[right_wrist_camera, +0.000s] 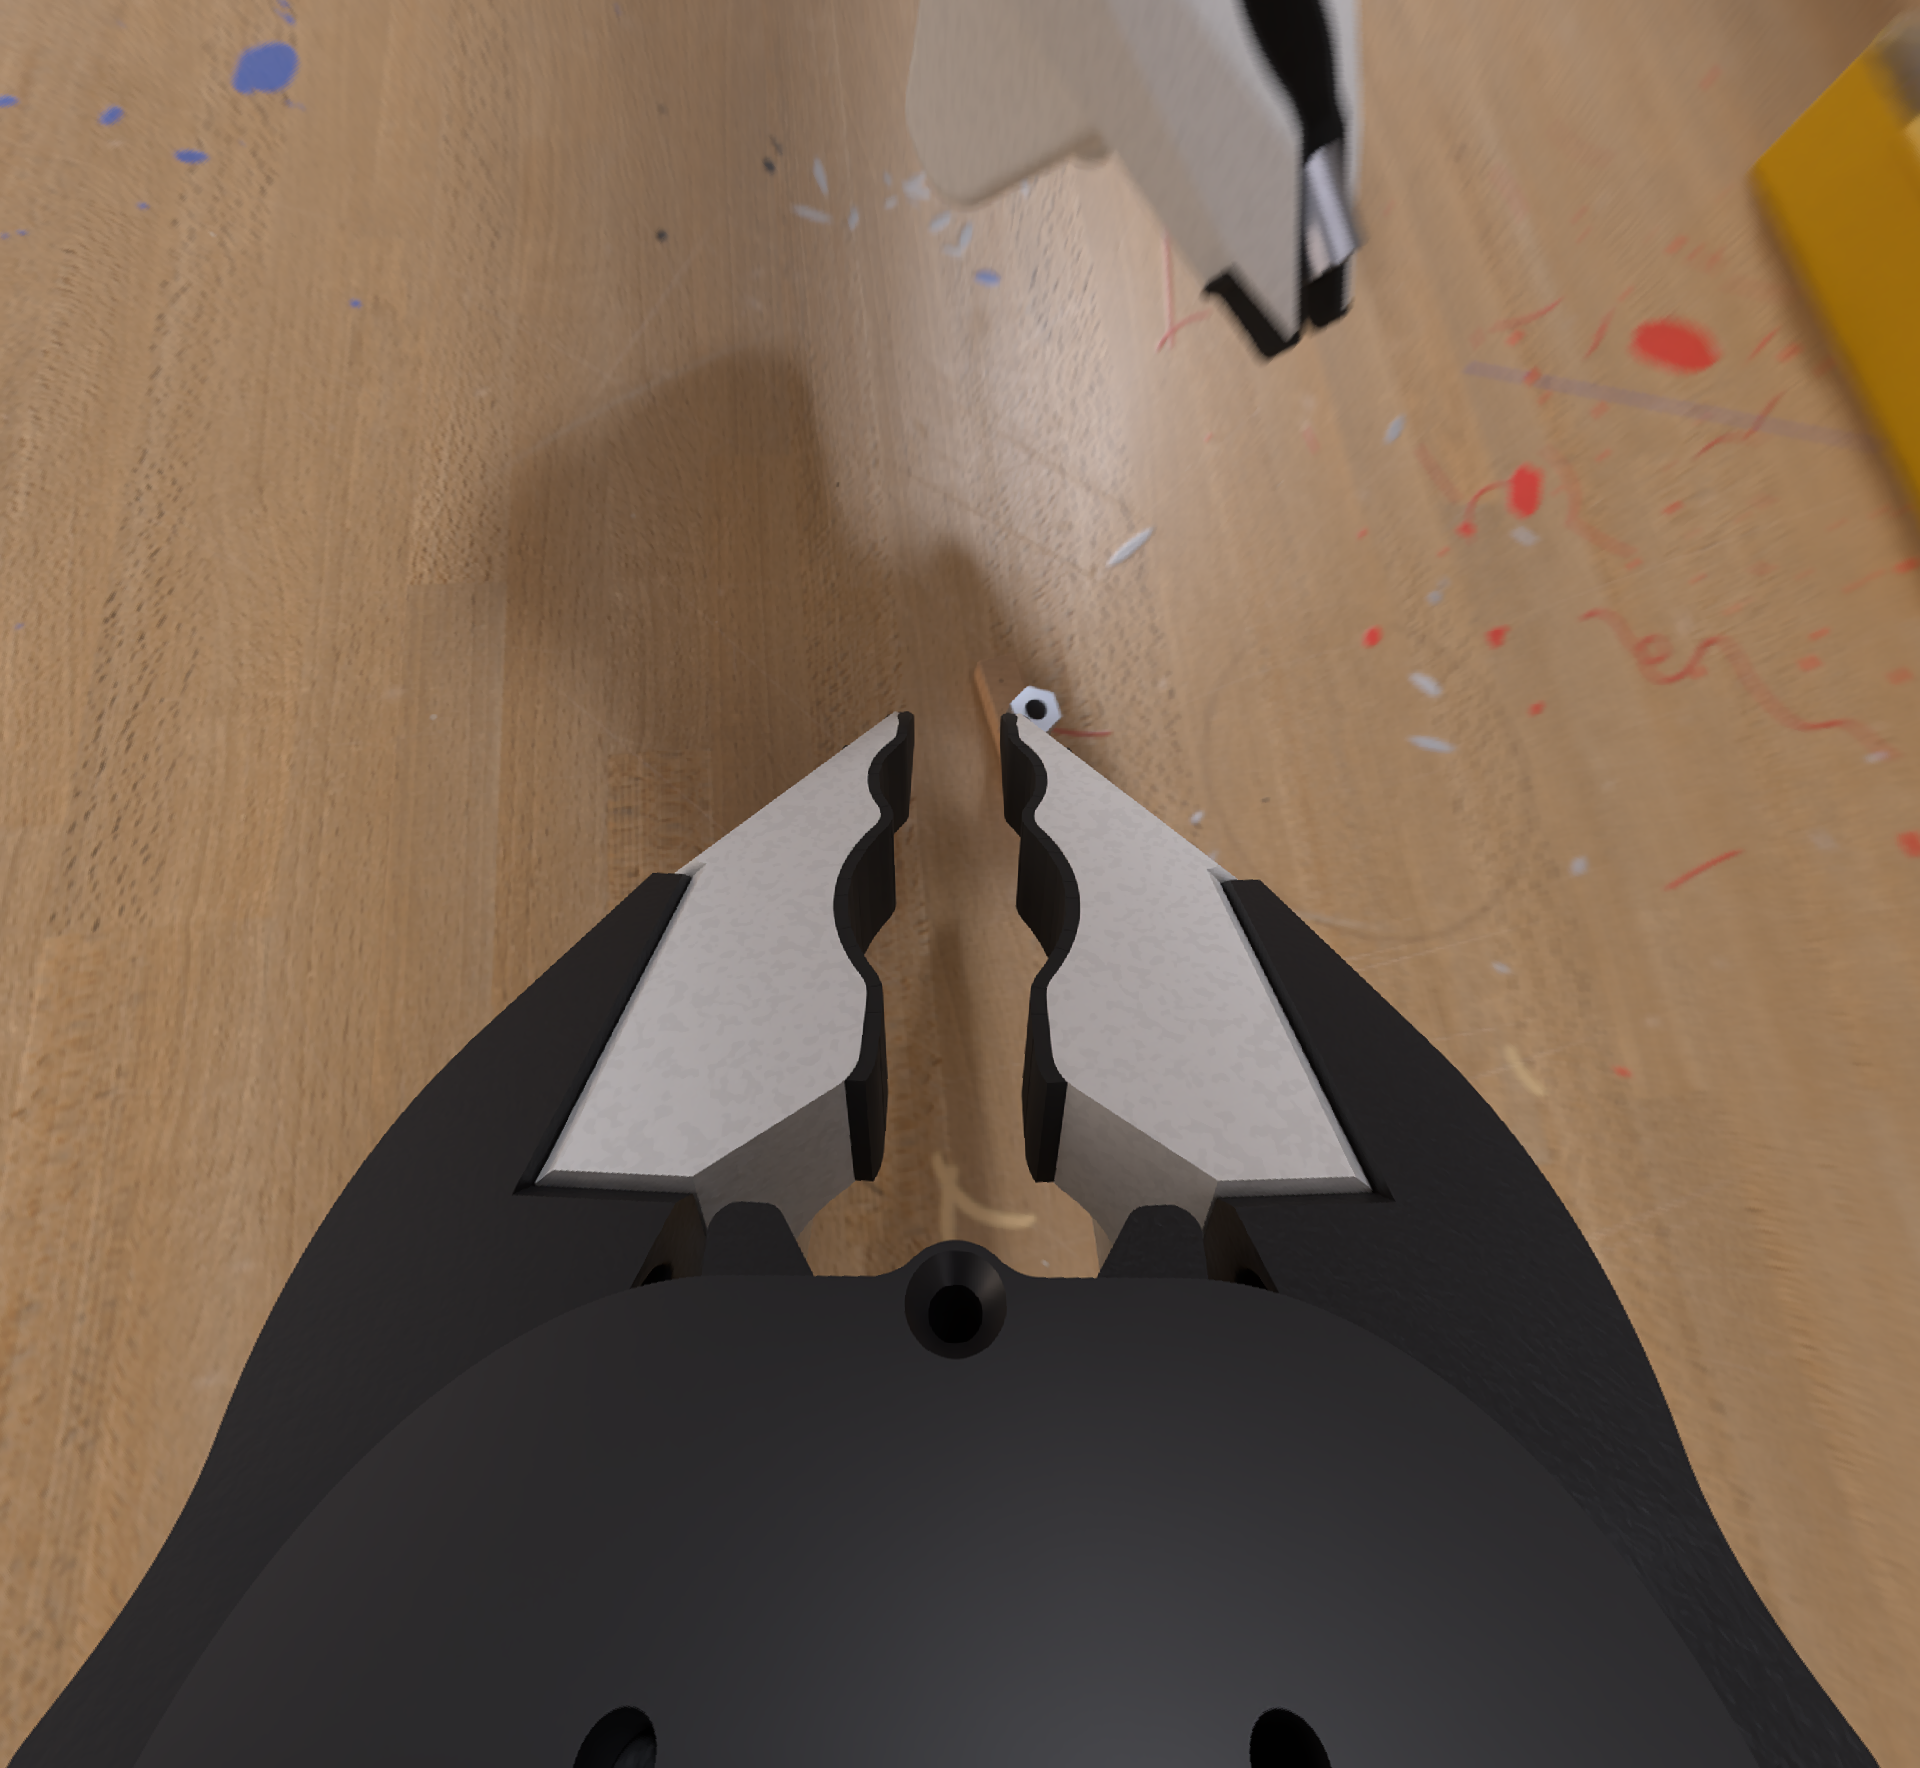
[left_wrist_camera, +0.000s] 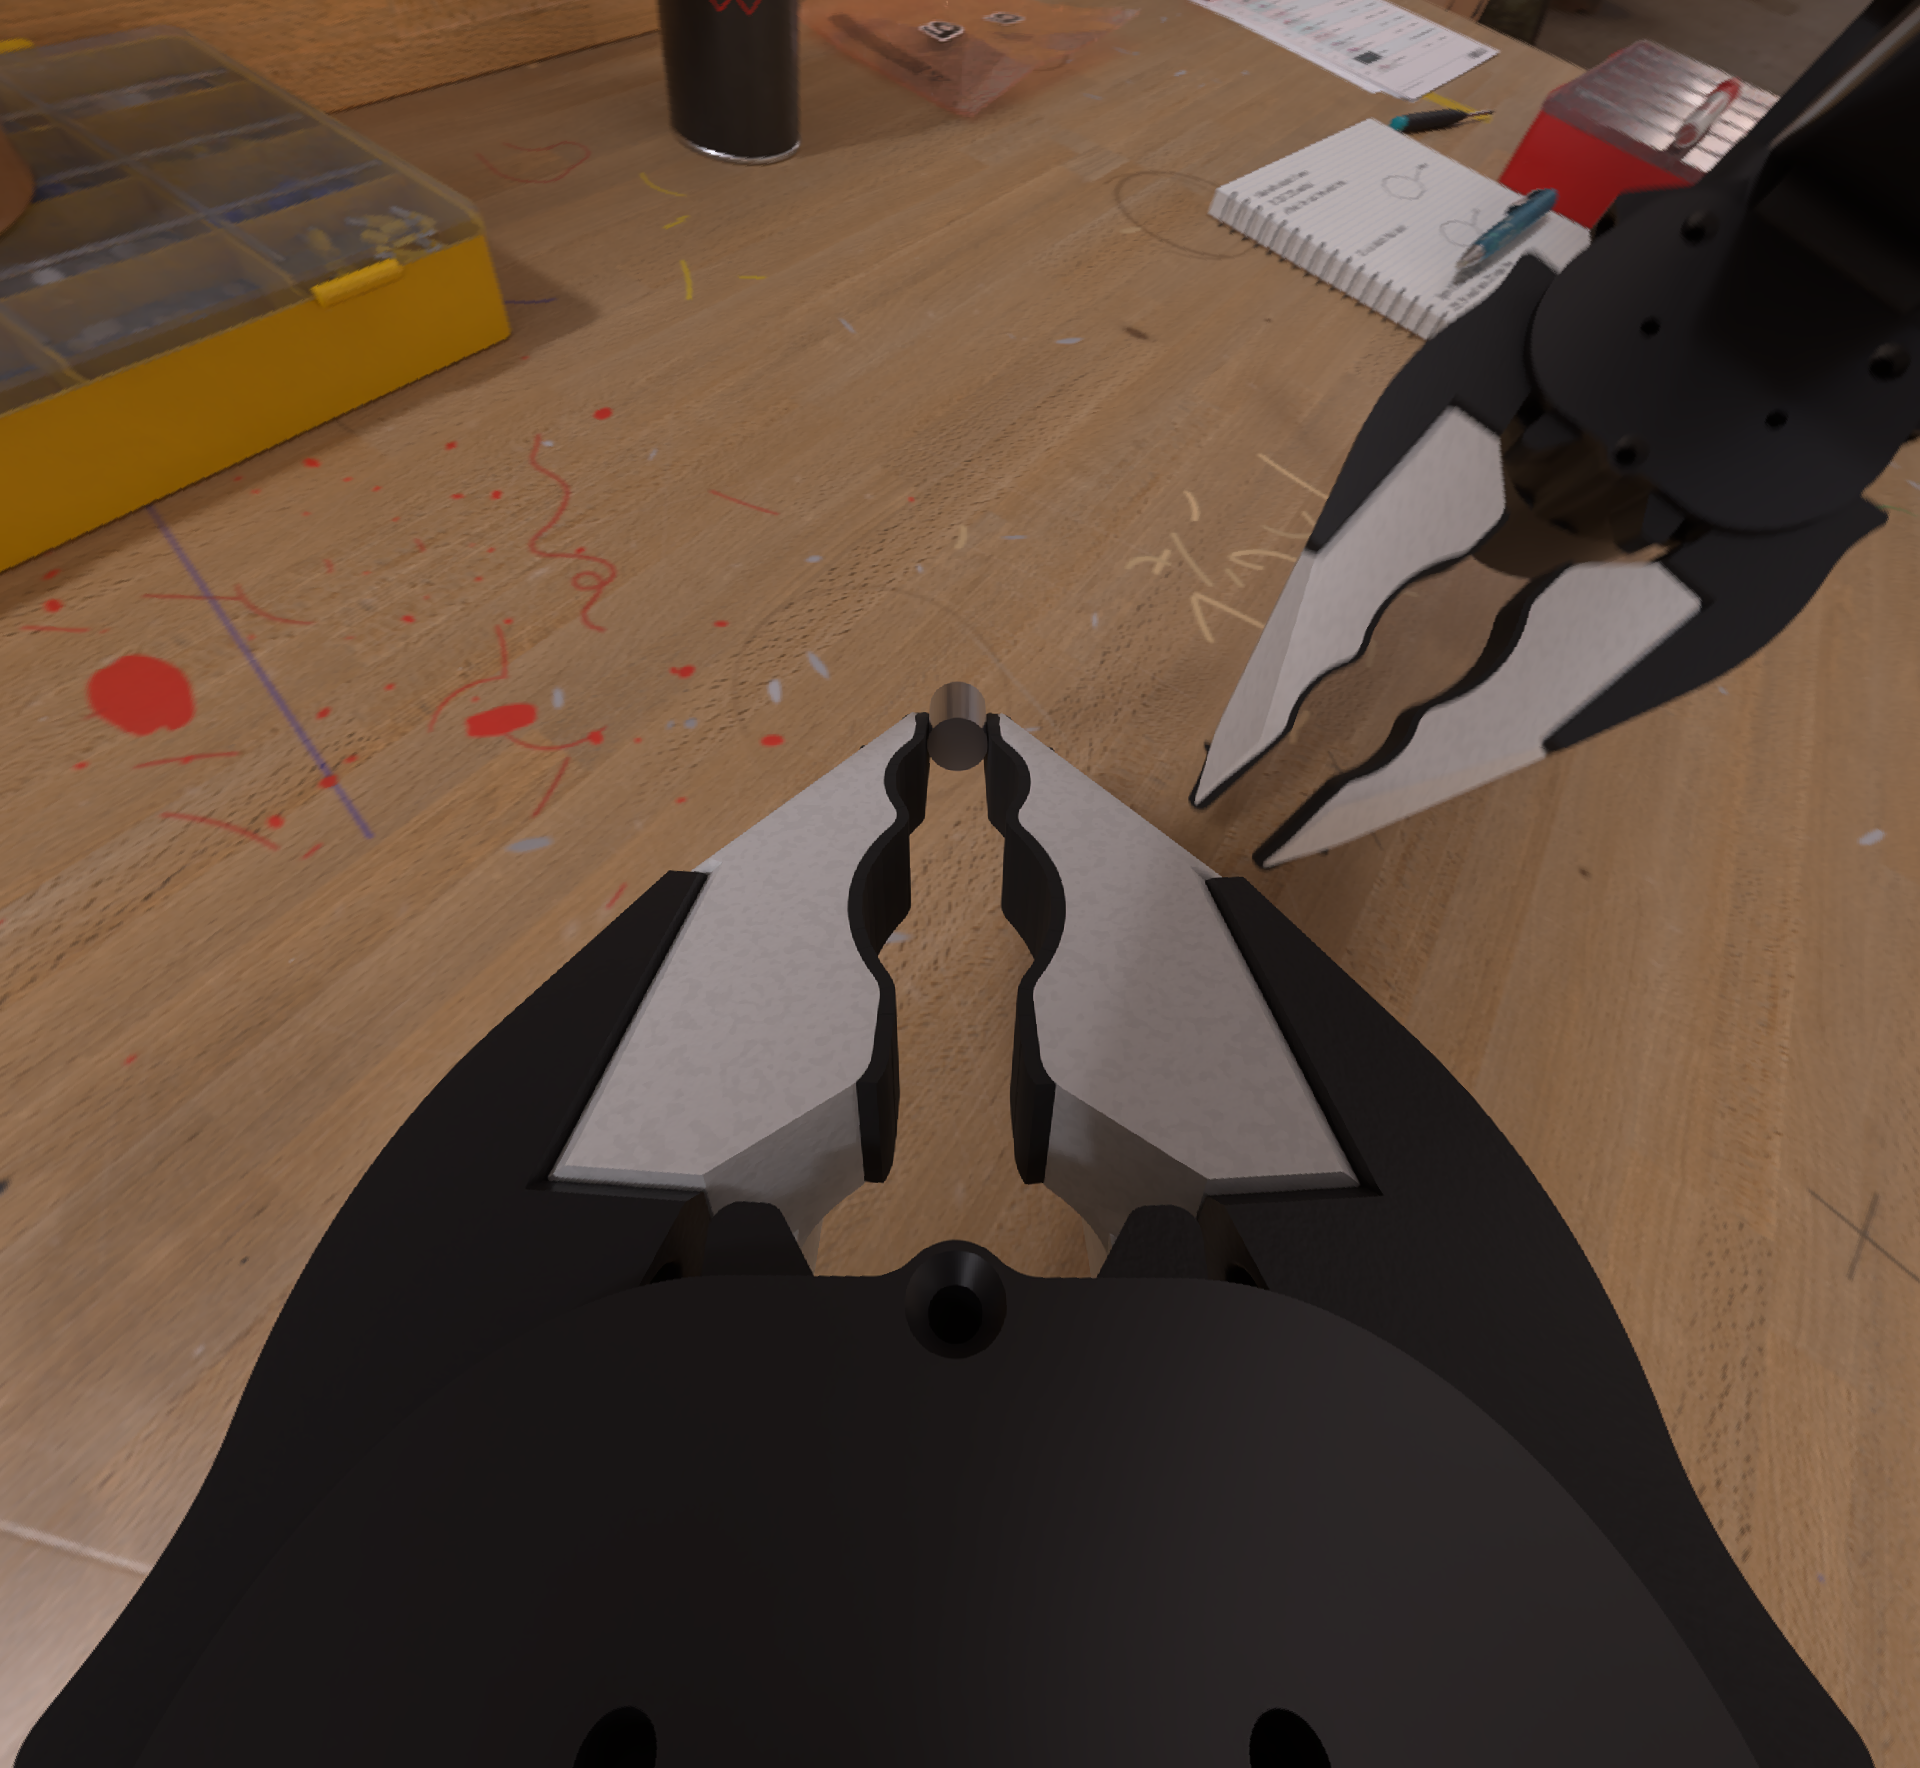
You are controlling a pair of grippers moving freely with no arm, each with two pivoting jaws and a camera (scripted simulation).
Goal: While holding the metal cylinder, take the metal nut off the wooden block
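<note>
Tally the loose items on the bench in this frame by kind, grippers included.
Grippers: 2, left gripper and right gripper
Metal cylinder: 1
Metal nut: 1
Yellow organiser box: 1
Black spray can: 1
Spiral notepad: 1
Red box: 1
Printed sheet: 1
Total: 9
No wooden block is in view.

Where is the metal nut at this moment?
In the right wrist view, the metal nut lies flat on the wooden table, just beyond the tip of the right gripper, slightly to its right side and outside the gap.
</note>
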